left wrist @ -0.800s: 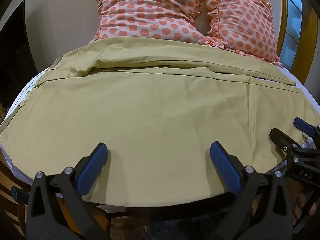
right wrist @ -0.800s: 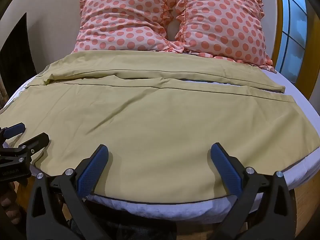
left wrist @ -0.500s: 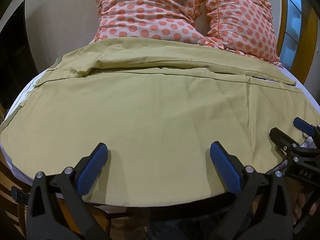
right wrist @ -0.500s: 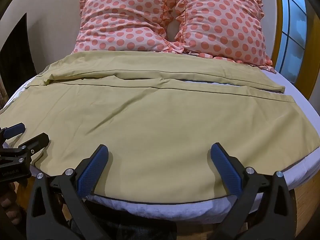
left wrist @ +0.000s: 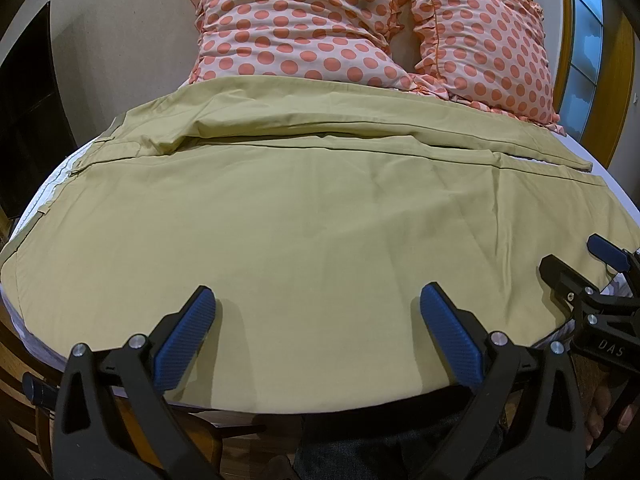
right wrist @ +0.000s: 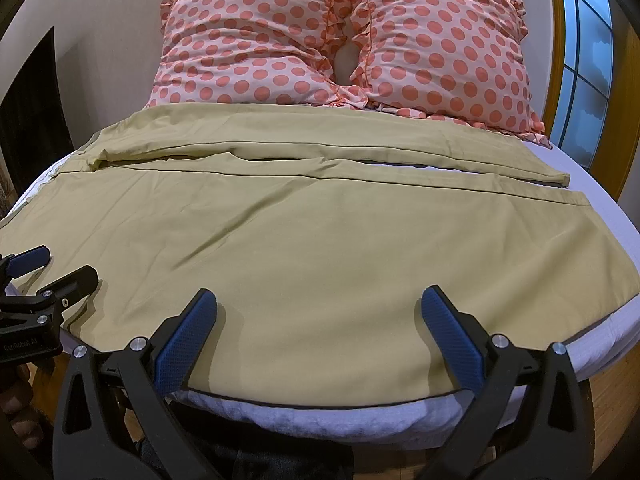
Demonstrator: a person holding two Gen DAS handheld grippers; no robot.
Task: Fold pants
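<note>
Khaki pants (right wrist: pixel 320 248) lie spread across the bed (right wrist: pixel 600 356), both legs flat. Our left gripper (left wrist: pixel 316 320) and right gripper (right wrist: pixel 320 320) hover spread wide, empty, over the near edge. Risk (our guess): pinching the sheet along with the cloth.

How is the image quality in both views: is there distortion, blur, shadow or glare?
Left wrist view: strong fisheye bending, the pants bulge like a dome, dark corners; sharp, soft shadows beside the left gripper fingers. Right wrist view: same curving of the bed edge; the window is bright, but there is no glare on the cloth; the right gripper is in focus.
</note>
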